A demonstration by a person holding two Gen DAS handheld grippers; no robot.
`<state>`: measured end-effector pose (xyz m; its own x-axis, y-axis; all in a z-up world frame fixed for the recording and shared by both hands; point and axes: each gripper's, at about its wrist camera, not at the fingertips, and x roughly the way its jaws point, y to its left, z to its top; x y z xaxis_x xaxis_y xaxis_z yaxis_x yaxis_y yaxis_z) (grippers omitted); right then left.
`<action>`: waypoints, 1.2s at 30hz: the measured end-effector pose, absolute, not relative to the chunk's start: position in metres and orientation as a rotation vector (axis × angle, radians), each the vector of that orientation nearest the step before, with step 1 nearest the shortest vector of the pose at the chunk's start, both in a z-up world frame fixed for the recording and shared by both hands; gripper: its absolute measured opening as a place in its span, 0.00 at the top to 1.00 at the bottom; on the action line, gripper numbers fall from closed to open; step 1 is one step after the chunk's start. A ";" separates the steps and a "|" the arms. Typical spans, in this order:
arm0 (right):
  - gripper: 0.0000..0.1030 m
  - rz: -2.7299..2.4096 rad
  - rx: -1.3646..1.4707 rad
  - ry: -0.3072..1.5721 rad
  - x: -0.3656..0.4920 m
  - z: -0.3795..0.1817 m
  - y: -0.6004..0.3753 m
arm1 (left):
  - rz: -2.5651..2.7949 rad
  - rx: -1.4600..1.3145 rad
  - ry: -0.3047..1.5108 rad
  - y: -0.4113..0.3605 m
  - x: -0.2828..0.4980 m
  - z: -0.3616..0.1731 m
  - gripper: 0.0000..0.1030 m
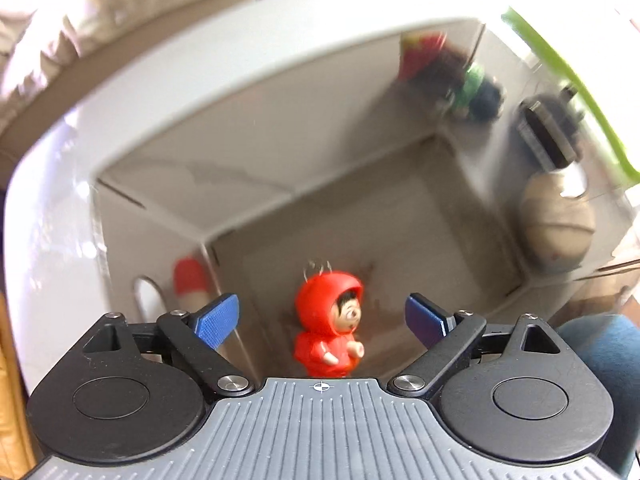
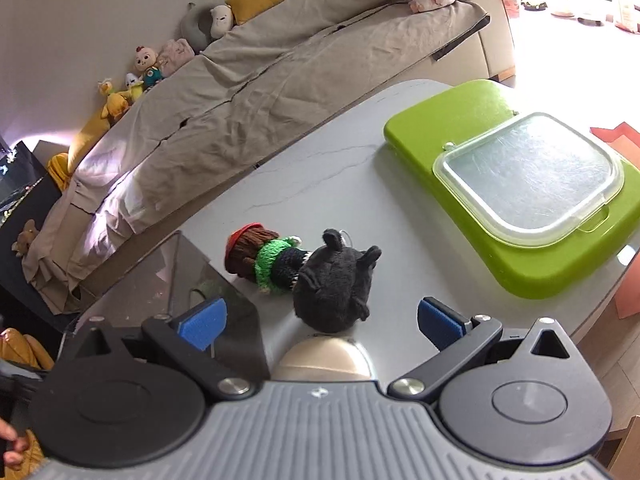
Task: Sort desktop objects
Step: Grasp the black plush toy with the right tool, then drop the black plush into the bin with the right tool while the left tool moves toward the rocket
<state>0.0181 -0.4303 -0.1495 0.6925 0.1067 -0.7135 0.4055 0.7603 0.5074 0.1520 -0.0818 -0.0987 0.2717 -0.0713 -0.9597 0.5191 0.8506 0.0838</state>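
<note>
Red hooded figurine (image 1: 329,322) inside clear box (image 1: 256,168); left tool (image 1: 320,316), right tool (image 2: 320,322) both spread apart.

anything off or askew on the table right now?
The knitted doll lies toppled on its side on the table, against the dark grey plush. The red hooded figurine stands upright inside the clear box. Nothing spilled or broken.

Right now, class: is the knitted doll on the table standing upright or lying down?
Lying down. The knitted doll rests lengthwise on the grey table, red hat pointing left, feet against the dark plush toy.
</note>
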 end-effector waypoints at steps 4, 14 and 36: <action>0.00 -0.207 0.748 0.815 0.034 -0.170 -0.446 | -0.469 0.351 1.238 -0.090 0.135 -0.067 0.00; 0.06 -0.305 0.817 0.826 0.092 -0.206 -0.444 | -0.607 0.309 1.282 -0.116 0.101 -0.057 0.00; 0.43 -0.020 0.726 0.731 0.080 -0.097 -0.382 | -0.527 0.087 1.340 -0.058 0.103 -0.049 0.00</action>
<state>0.0803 -0.3819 -0.0970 0.7558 0.2260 -0.6146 0.2590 0.7589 0.5976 0.1033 -0.0575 -0.0487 0.1313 -0.3137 -0.9404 0.4111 0.8804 -0.2363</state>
